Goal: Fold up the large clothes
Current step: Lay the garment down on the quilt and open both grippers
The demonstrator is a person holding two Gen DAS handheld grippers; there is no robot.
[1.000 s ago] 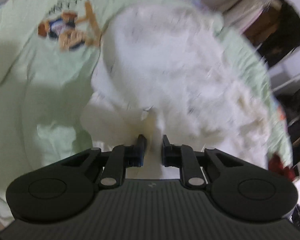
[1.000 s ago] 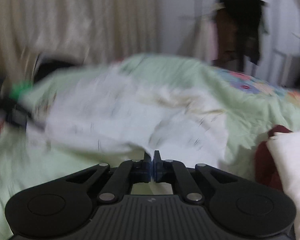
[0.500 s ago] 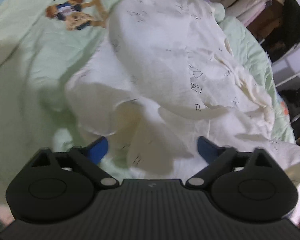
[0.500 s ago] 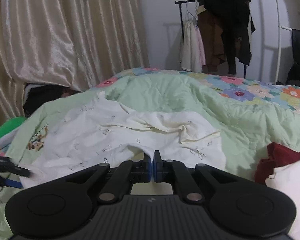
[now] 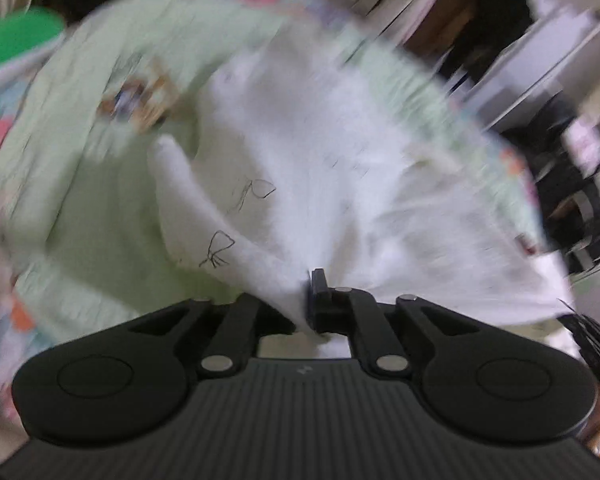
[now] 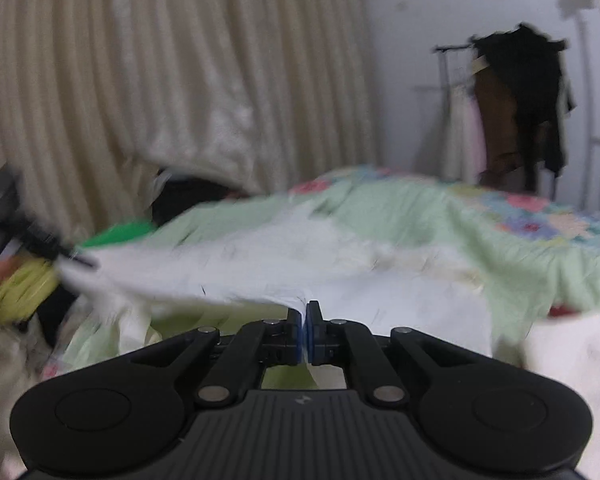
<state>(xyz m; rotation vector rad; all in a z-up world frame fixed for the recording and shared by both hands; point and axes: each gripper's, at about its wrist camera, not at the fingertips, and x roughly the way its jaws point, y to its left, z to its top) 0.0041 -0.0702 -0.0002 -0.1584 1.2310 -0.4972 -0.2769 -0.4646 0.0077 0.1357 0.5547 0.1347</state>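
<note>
A large white garment (image 5: 340, 168) with small black bow prints lies spread over a light green bedspread (image 5: 80, 208). My left gripper (image 5: 306, 292) is shut on a fold of its near edge and holds the cloth taut. My right gripper (image 6: 304, 316) is shut on another edge of the white garment (image 6: 284, 256), which stretches away over the bed. The left gripper (image 6: 28, 232) also shows at the far left of the right wrist view, holding the cloth's other end. Both views are blurred by motion.
The green bedspread (image 6: 440, 216) has a cartoon print (image 5: 140, 96) and a floral border. A clothes rack with dark garments (image 6: 524, 112) stands at the back right. Beige curtains (image 6: 140, 80) hang behind the bed. A white pile (image 6: 572, 360) and green and yellow items (image 6: 116, 232) lie nearby.
My left gripper was wide open over the garment half a second ago; now it is shut on the cloth's edge and has lifted. My right gripper stayed shut on the cloth and has risen.
</note>
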